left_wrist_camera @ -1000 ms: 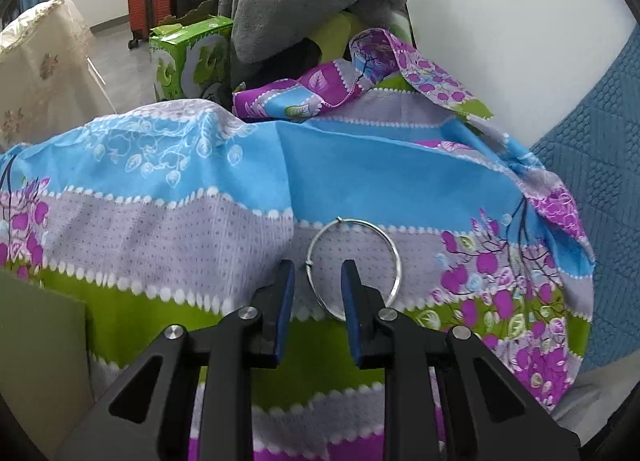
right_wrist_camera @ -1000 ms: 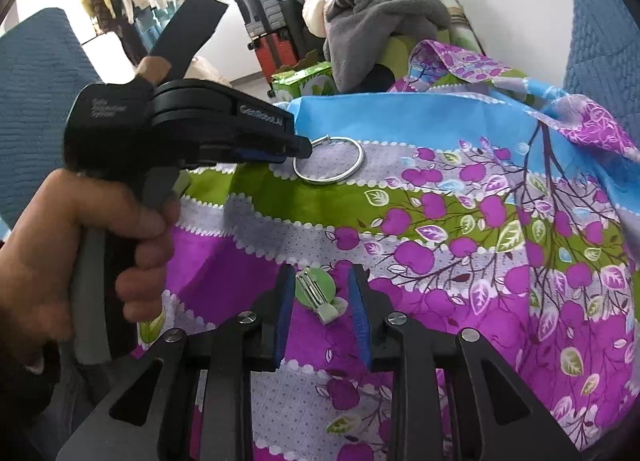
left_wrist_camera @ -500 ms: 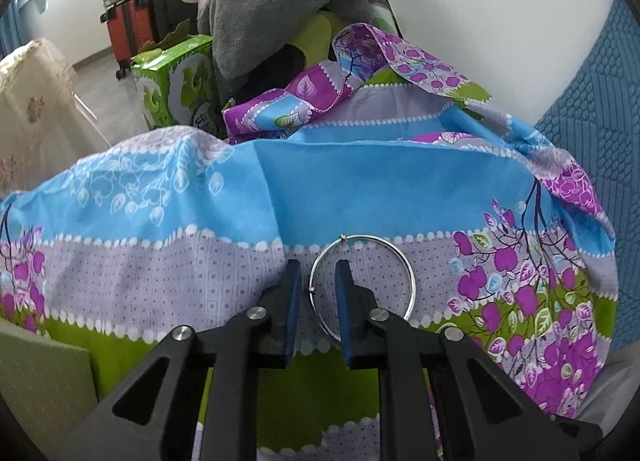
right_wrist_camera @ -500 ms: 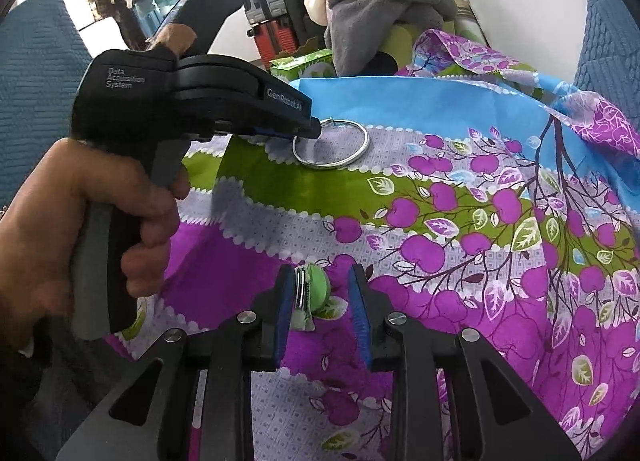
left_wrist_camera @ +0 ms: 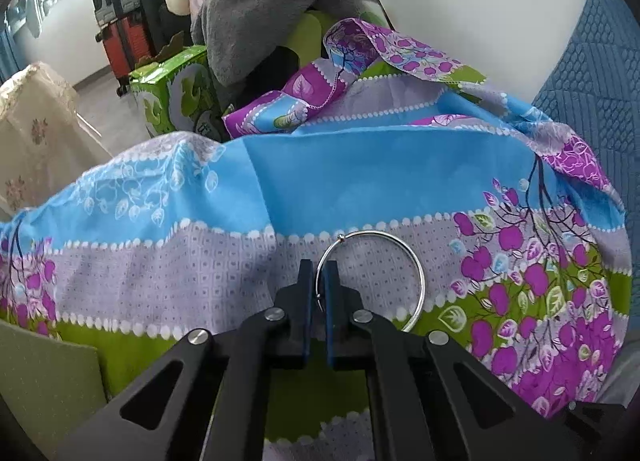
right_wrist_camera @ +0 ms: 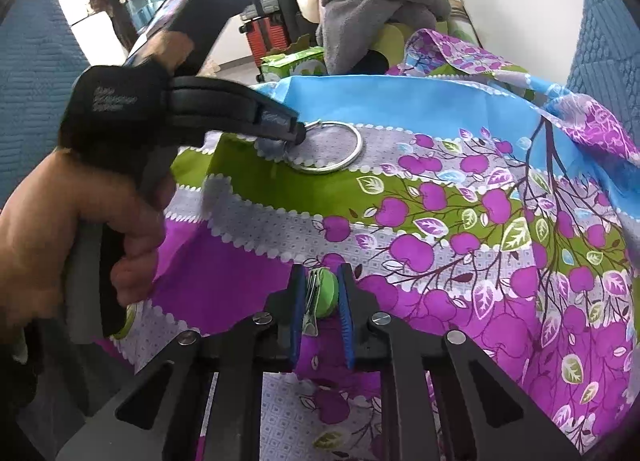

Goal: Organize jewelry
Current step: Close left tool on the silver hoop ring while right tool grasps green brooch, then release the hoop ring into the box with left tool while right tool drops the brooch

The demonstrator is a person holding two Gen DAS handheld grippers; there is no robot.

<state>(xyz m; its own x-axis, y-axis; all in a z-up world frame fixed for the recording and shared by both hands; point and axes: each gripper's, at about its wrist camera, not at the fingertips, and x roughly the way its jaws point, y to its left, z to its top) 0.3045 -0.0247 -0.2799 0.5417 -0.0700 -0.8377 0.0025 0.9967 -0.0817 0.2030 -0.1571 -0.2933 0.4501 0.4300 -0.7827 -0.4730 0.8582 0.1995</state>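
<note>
One silver bangle (left_wrist_camera: 372, 273), one green clip (right_wrist_camera: 320, 295), two grippers.

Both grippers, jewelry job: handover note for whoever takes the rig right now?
Left gripper: shut on the silver bangle, pinching its left rim; the bangle lies on the floral cloth.
Right gripper: jaws closing, with the green hair clip between the pads, low on the purple part of the cloth; the clip stands on edge.
Done: both pieces gripped, or nearly; neither looks lifted yet.
Left: lift both and put them away. No jewelry box or tray shows in either view, so find the destination first.
</note>
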